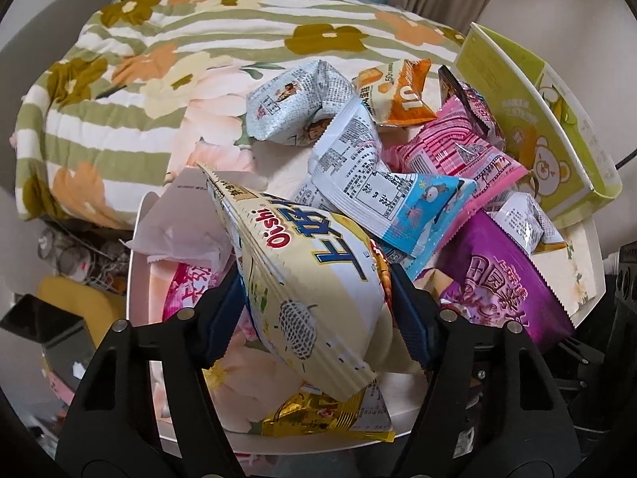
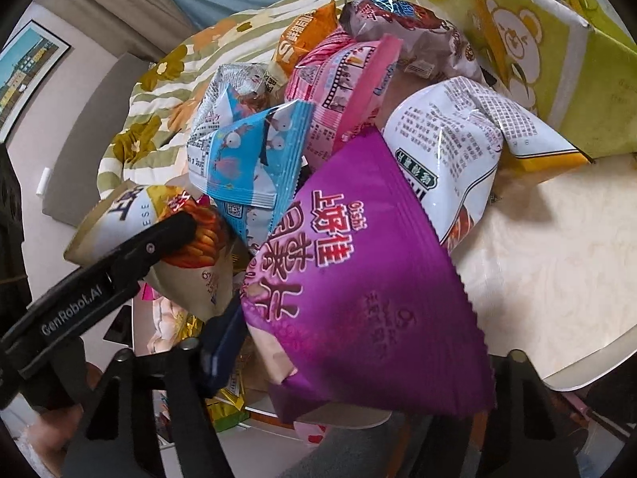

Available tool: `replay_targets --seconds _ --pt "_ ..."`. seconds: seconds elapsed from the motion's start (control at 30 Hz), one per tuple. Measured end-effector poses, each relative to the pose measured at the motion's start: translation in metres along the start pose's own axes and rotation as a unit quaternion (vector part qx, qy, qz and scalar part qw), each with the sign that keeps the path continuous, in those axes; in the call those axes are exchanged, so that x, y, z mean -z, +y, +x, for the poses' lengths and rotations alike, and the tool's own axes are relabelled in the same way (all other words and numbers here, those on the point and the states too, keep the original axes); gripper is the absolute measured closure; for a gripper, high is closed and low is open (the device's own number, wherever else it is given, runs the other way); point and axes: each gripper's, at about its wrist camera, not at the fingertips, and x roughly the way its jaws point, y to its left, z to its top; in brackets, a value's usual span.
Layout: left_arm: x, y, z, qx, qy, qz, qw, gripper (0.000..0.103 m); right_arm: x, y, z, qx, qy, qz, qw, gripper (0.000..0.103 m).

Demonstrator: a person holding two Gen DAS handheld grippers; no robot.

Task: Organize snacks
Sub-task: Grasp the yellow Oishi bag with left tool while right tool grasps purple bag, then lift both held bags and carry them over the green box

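Observation:
My left gripper [image 1: 316, 310] is shut on a cream Oishi snack bag [image 1: 306, 275] and holds it above a white tray [image 1: 137, 279]; the bag also shows in the right wrist view [image 2: 131, 215] with the left gripper's finger [image 2: 159, 239] on it. My right gripper [image 2: 358, 342] is shut on a purple Oishi bag [image 2: 358, 263], which also shows in the left wrist view [image 1: 505, 279]. Behind lies a pile: a blue-and-white bag [image 1: 382, 187], a pink bag [image 1: 458, 147], an orange bag [image 1: 402, 95], a pale grey bag [image 1: 294, 103].
A green bear-print box [image 1: 557, 131] stands open at the right, also in the right wrist view [image 2: 537, 40]. A floral striped quilt [image 1: 159, 79] lies behind the pile. A gold packet [image 1: 326, 418] lies under the cream bag. A white table edge [image 2: 577, 366] runs at the right.

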Motion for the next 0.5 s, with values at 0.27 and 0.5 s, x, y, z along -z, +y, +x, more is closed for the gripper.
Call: replay_targets --seconds 0.27,0.5 --pt "0.003 0.003 -0.019 0.003 -0.013 -0.009 0.9999 0.038 0.003 0.004 -0.012 0.001 -0.008 -0.011 1.000 0.056" --pt "0.003 0.005 -0.048 0.013 -0.030 -0.012 0.9994 0.038 0.003 0.008 -0.039 0.004 -0.024 -0.014 1.000 0.058"
